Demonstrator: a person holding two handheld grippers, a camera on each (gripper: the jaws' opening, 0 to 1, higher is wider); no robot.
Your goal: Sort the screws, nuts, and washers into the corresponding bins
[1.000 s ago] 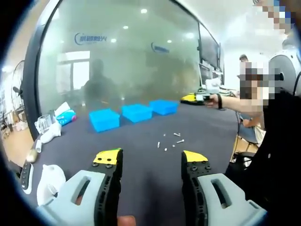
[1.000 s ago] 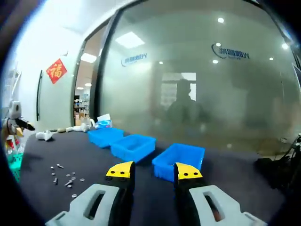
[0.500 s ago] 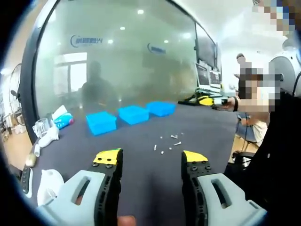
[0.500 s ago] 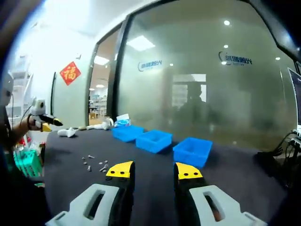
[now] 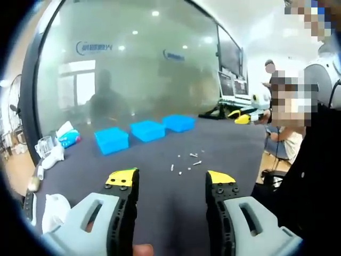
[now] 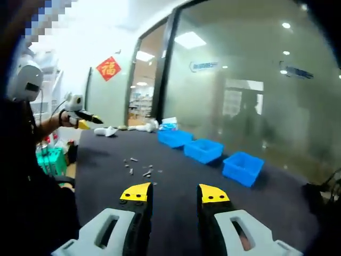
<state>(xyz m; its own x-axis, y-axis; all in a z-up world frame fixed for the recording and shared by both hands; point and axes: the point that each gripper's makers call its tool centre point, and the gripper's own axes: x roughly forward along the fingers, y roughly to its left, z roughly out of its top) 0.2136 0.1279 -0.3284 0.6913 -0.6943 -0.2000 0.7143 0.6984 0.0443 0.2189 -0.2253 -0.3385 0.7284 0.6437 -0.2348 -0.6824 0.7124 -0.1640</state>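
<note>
Blue bins (image 5: pixel 147 130) sit beyond the scattered fasteners (image 5: pixel 186 162). Both grippers (image 5: pixel 171 181) (image 6: pixel 173 194) hover empty, jaws apart. Descend squarely over one screw.

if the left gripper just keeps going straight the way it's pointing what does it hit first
Probably the dark table itself, near the loose screws scattered ahead of the open left gripper; the blue bins lie farther on. Depth is uncertain.

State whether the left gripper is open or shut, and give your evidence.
Open. In the left gripper view, the left gripper has its jaws apart, with dark table between them and nothing held.
</note>
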